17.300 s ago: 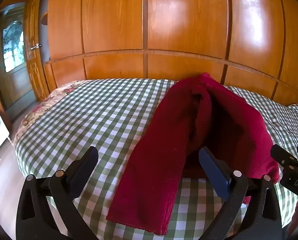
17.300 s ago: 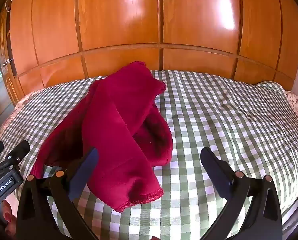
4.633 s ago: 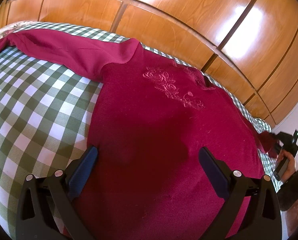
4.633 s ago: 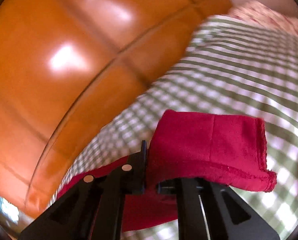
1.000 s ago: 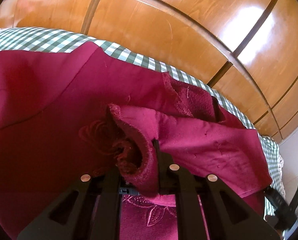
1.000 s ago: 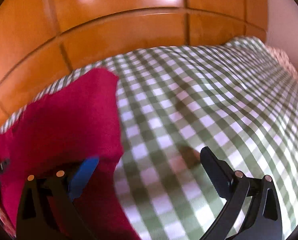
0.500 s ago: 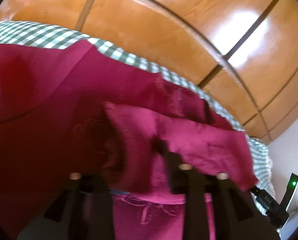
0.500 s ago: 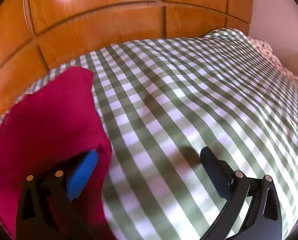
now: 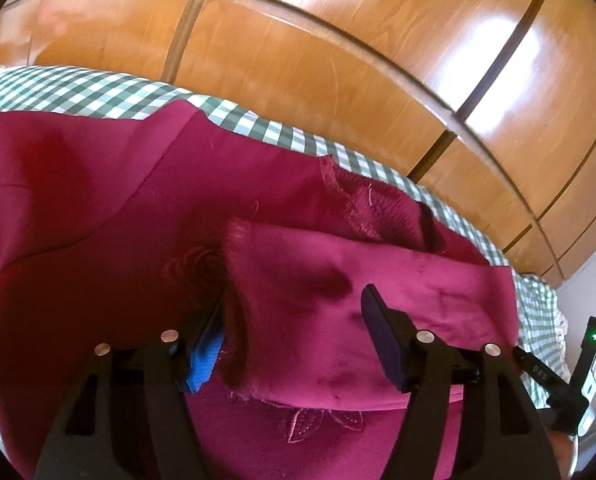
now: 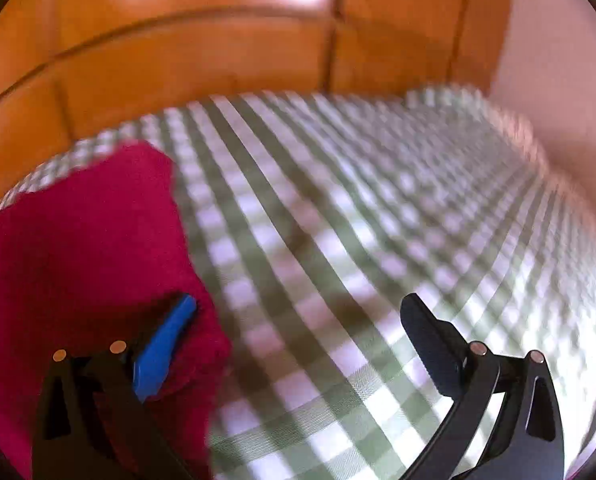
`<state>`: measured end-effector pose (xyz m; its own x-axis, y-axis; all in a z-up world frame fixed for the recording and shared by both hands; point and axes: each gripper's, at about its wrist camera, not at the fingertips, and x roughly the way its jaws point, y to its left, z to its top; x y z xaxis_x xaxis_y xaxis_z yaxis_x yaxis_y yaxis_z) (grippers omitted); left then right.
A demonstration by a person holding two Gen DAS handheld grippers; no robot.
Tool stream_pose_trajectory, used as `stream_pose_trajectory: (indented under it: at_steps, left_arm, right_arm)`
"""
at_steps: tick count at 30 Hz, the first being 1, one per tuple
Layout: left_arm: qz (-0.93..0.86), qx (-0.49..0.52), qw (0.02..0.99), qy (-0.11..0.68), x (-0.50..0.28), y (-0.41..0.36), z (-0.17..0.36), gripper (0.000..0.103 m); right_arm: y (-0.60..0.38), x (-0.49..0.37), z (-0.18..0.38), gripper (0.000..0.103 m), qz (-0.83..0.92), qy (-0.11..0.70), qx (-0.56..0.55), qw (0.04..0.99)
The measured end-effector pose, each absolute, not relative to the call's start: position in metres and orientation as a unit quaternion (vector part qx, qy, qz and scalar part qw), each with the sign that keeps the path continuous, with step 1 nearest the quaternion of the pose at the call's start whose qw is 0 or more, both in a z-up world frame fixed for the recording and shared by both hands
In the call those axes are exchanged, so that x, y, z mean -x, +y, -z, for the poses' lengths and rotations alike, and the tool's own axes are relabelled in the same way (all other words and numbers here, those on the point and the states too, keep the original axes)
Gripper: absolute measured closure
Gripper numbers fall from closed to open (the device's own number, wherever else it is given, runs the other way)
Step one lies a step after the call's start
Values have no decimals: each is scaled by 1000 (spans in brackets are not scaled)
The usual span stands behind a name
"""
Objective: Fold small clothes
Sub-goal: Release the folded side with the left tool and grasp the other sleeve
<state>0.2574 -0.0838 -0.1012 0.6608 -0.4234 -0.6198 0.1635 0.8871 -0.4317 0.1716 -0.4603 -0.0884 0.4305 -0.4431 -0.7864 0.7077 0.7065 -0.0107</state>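
A dark red sweater (image 9: 98, 240) with embroidered flowers lies spread on a bed with a green and white checked cover (image 10: 338, 240). One sleeve (image 9: 358, 292) is folded across the chest; its long axis runs from the right shoulder toward the middle of the garment, and its cuff end (image 9: 234, 300) sits between the left gripper's (image 9: 294, 340) spread fingers. The fingers are released: the blue pad of one finger (image 9: 206, 356) sits just beside the cuff, partly hidden by its curled edge, and the other finger (image 9: 382, 340) rests over the sleeve cloth without pinching it.

The other sleeve (image 9: 38, 152) stretches away toward the left edge of the bed, still unfolded. The left gripper is the nearer one to it.

The right gripper (image 10: 298, 340) hangs at the sweater's right edge (image 10: 186, 240), fingers wide apart and grasping nothing, one over red cloth and one over bare cover. That view is blurred. Beyond it the bed is bare to its far edge. A wooden panelled wall (image 9: 338, 60) runs close along the bed's far edge, just beyond the neckline (image 9: 362, 204).
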Motion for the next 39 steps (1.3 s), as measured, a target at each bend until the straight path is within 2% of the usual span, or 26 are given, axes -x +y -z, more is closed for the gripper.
stream_pose_trajectory:
  at_steps: [6, 10, 15, 18, 20, 23, 28, 32, 39]
  left_arm:
    - [177, 195, 891, 371, -257, -76, 101, 38]
    - [179, 213, 890, 362, -251, -69, 98, 38]
    - [187, 232, 879, 372, -235, -57, 92, 38]
    - [193, 251, 871, 375, -219, -40, 87, 25]
    - [194, 258, 873, 366, -207, -26, 80, 22]
    - [167, 281, 883, 335, -192, 15, 68, 17]
    - [80, 341, 887, 301, -190, 98, 60, 17]
    - [-12, 400, 872, 281, -193, 174, 63, 28]
    - [-92, 496, 815, 284, -206, 257, 92, 27]
  right_arm:
    - [-435, -163, 66, 2, 362, 371, -109, 848]
    - [-399, -143, 49, 2, 295, 328, -94, 893]
    - [-370, -153, 62, 2, 229, 357, -53, 904]
    - [-358, -162, 72, 2, 226, 376, -28, 898]
    - [-353, -162, 75, 2, 228, 378, -20, 897]
    - [-353, -159, 76, 2, 227, 376, -23, 898]
    - [-360, -157, 77, 2, 222, 378, -37, 898]
    - [-358, -156, 76, 2, 225, 378, -31, 897]
    - [-355, -155, 76, 2, 230, 374, -23, 898]
